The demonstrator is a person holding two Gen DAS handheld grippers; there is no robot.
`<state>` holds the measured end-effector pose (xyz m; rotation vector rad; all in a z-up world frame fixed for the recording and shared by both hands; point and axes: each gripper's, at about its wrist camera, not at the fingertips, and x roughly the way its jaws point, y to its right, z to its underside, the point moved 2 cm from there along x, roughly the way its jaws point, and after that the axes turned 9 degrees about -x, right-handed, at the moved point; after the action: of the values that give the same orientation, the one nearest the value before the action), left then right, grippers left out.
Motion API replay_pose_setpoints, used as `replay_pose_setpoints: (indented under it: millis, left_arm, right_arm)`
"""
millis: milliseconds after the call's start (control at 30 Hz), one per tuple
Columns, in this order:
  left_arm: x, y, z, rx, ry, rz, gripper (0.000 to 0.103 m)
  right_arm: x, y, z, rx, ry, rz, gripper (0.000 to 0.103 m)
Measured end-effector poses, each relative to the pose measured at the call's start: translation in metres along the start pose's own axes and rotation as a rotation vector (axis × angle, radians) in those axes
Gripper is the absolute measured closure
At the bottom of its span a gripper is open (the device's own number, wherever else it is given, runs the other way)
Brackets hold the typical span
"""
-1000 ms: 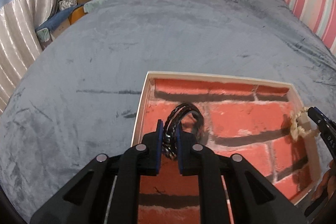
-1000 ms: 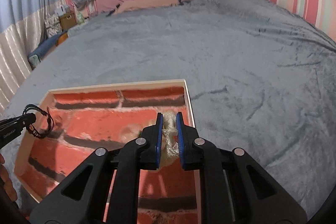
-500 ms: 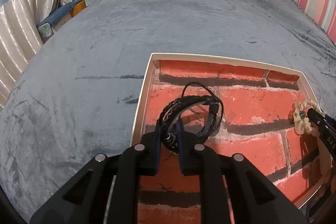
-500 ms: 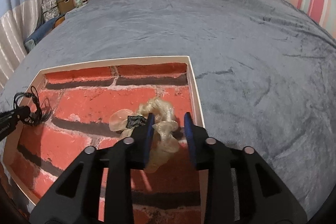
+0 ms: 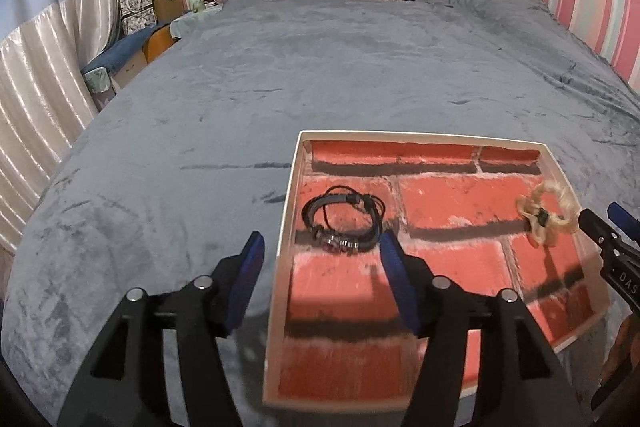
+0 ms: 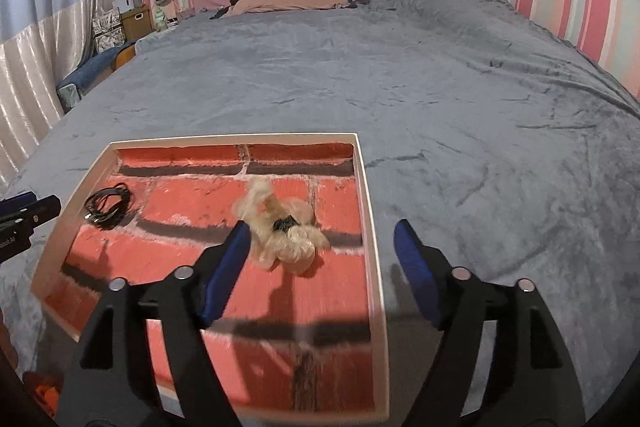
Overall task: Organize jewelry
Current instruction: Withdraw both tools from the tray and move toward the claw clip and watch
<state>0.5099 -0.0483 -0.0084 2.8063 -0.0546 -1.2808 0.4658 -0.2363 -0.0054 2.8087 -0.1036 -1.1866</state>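
Plush grey blanket (image 5: 280,87), brick-print tray (image 5: 432,139), braided black bracelet (image 5: 344,223), sheer cream scrunchie (image 6: 280,227)

A shallow white-rimmed tray with a red brick-print floor (image 5: 424,139) lies on the grey plush bed (image 5: 320,67). In it, the black corded bracelet (image 5: 344,225) sits at the left side, the cream fabric scrunchie (image 5: 548,213) well apart at the right

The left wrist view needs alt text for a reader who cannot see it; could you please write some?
An open left tool hovers over a brick-patterned tray on a grey bedspread; a black cord bracelet lies inside near the left rim. A cream scrunchie lies at the tray's right side, near the right tool.
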Motion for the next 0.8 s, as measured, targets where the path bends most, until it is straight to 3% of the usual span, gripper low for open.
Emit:
replay_pose_setpoints:
  millis: [300, 567, 667, 800]
  left_arm:
    - [-0.091, -0.021, 0.026, 0.001, 0.095, 0.006, 0.019]
    - [-0.167, -0.047, 0.075, 0.003, 0.164, 0.017, 0.019]
    - [-0.188, -0.057, 0.094, -0.019, 0.172, 0.045, 0.011]
    - [-0.214, -0.063, 0.123, -0.008, 0.204, 0.06, 0.01]
  right_arm:
    - [-0.08, 0.003, 0.024, -0.007, 0.045, 0.023, 0.005]
    - [-0.156, -0.001, 0.068, -0.011, 0.077, 0.031, 0.004]
    - [-0.182, -0.005, 0.092, -0.007, 0.088, 0.035, 0.004]
    - [-0.204, -0.011, 0.121, -0.018, 0.096, 0.045, 0.004]
